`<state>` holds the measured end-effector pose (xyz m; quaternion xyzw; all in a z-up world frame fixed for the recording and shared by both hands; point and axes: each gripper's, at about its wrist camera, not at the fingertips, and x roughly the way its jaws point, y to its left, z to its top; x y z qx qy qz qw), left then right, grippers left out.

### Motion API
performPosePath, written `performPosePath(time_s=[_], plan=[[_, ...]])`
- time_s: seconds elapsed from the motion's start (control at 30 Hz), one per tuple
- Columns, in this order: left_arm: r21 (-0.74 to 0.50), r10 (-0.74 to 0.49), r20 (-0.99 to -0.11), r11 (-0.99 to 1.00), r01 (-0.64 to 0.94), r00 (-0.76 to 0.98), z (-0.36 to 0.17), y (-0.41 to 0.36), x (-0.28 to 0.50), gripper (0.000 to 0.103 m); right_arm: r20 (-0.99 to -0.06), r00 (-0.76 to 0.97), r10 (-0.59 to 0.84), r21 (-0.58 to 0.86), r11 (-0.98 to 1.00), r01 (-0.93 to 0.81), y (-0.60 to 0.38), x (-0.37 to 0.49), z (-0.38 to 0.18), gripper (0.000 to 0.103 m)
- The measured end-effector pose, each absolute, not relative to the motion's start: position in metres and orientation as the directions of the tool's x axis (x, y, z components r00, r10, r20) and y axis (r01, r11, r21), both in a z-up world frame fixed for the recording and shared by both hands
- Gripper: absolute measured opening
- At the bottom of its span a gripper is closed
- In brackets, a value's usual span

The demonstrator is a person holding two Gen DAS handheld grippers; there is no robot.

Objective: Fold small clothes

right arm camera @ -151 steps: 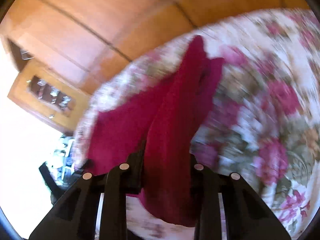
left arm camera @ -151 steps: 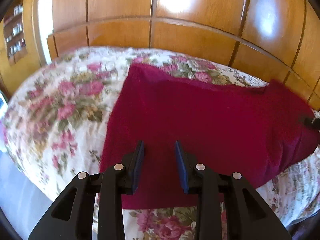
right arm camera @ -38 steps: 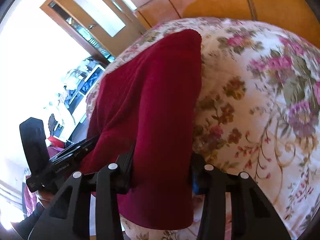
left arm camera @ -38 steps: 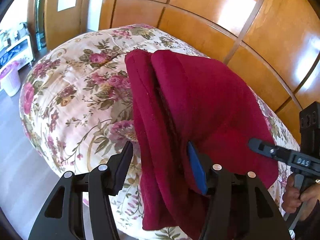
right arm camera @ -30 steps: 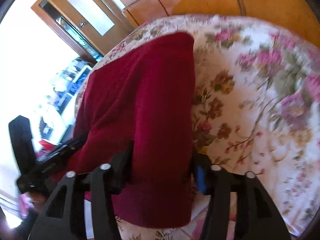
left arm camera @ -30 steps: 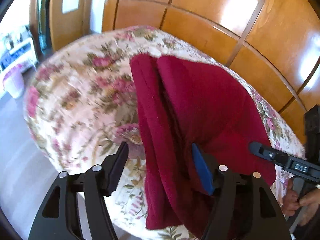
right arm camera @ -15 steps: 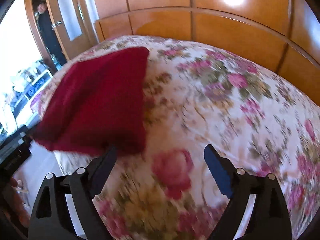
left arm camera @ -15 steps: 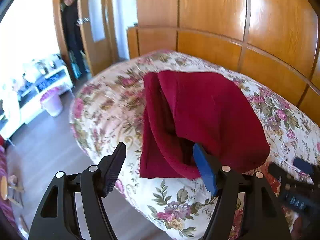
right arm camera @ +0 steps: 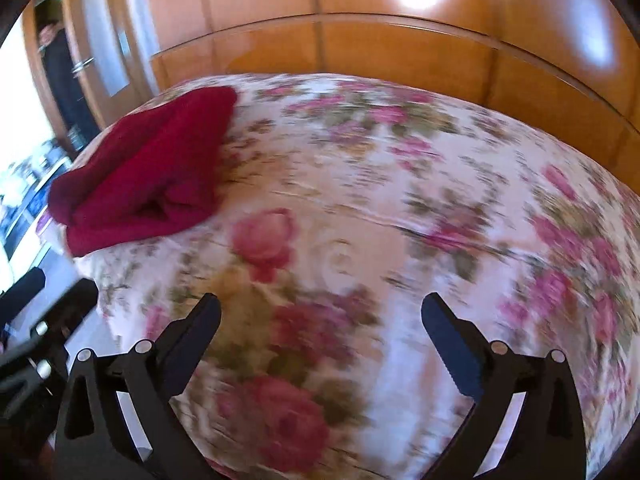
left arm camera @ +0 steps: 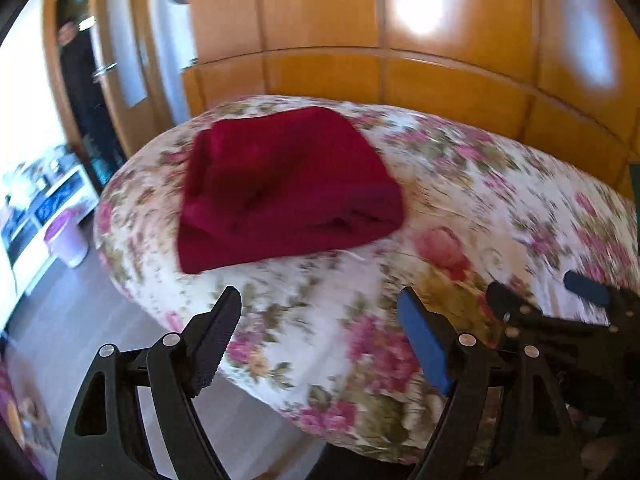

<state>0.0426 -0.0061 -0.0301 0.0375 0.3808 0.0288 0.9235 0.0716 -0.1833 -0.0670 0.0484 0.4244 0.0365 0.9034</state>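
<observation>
folded red garment [left arm camera: 286, 186] lying on floral bedspread [left arm camera: 460, 208], left gripper [left arm camera: 320, 308] jaws opening and empty, right gripper [right arm camera: 320, 312] jaws opening and empty, wooden headboard [right arm camera: 400, 52] behind

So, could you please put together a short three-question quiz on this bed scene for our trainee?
1. True or false: the red garment lies folded on the floral bedspread, with neither pair of tongs touching it.
2. What lies between the fingers of the right tongs?
A. the red garment
B. only the bedspread beyond them
C. a pillow
3. Fill in: behind the bed stands a panelled ______ headboard.

Key: 1 true. 2 B. 3 wooden. Both the left tongs and the right tongs are opening, with nothing held.
</observation>
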Motion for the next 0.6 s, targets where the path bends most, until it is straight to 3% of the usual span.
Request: performPosePath(time_s=[0.2,0.6], plan=[[0.092,0.034,-0.696,0.995,0.042,0.717,-0.029,-0.03,0.05,0.079,-0.74,0.671,0.036,0.108,0.992,0.066,-0.201,0.063,-0.055,0.1],[0.033,0.032,-0.7,0.999,-0.012,0.713,-0.028,-0.022,0.072,0.08,-0.675,0.734,-0.068,0.009,0.995,0.101,-0.203,0.063,-0.033,0.1]])
